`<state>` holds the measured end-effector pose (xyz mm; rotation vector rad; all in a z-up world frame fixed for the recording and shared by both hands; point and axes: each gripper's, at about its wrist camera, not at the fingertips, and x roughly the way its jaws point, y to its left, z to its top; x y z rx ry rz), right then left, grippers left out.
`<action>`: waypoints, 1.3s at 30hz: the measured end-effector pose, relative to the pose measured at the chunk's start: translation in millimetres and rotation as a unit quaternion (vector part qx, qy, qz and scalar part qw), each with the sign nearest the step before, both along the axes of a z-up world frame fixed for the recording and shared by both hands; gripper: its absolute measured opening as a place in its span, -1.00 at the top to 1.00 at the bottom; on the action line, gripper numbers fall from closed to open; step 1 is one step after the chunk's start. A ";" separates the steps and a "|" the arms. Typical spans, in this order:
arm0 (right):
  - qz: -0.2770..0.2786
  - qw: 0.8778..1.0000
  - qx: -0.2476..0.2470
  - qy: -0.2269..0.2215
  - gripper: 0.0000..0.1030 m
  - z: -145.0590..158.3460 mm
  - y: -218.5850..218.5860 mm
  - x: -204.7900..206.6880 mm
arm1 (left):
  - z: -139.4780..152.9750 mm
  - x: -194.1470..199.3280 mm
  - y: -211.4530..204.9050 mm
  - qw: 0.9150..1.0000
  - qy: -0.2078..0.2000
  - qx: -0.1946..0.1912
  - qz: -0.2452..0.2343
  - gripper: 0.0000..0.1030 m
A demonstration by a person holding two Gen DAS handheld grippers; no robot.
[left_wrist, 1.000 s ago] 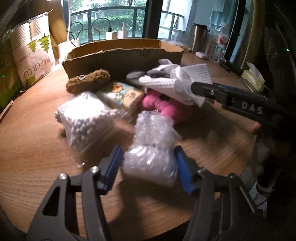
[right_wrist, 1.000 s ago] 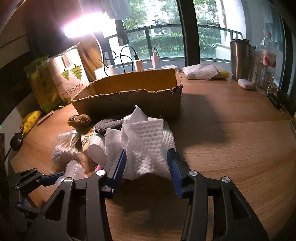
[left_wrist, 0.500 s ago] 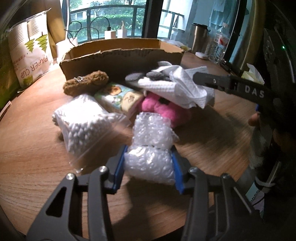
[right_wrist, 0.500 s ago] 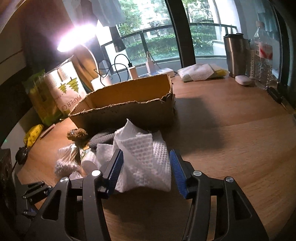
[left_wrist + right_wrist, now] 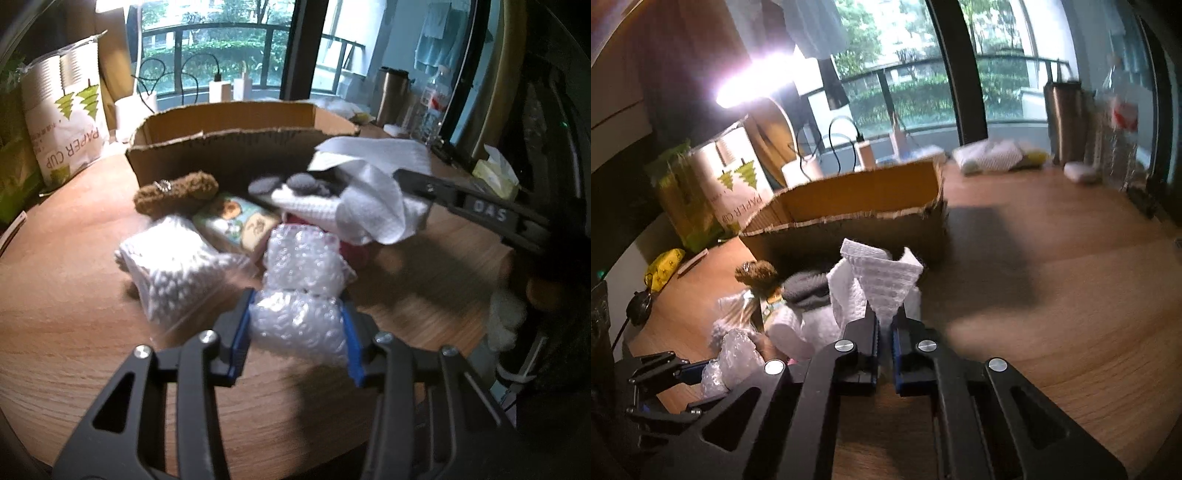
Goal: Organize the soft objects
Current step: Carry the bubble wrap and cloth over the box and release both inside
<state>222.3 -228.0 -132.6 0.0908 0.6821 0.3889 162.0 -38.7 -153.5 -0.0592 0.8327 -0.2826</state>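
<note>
Left tongs (image 5: pixel 297 332) pinching a bubble-wrap bundle (image 5: pixel 299 295) at its near end, low over the wooden table (image 5: pixel 74 295). Right tongs (image 5: pixel 884 334) pressed nearly together on a white paper towel (image 5: pixel 882 280), lifted above the pile. Behind: a brown plush (image 5: pixel 175 192), a bag of cotton swabs (image 5: pixel 173 277), a printed tissue pack (image 5: pixel 236 221), all just before the open cardboard box (image 5: pixel 229 147).
</note>
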 end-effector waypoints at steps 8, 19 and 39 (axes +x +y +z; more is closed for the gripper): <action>-0.021 0.999 -0.001 -0.041 0.88 35.6 -19.1 -12.7 | 25.9 0.3 4.7 1.000 -0.028 -0.012 0.004 0.15; -0.019 0.997 -0.003 -0.079 0.88 69.6 -22.3 -8.3 | 65.1 19.8 16.7 0.997 -0.079 -0.016 0.014 0.15; 0.011 0.994 -0.005 -0.112 0.88 91.1 -5.0 50.1 | 100.0 99.1 33.2 0.988 -0.146 -0.021 0.037 0.15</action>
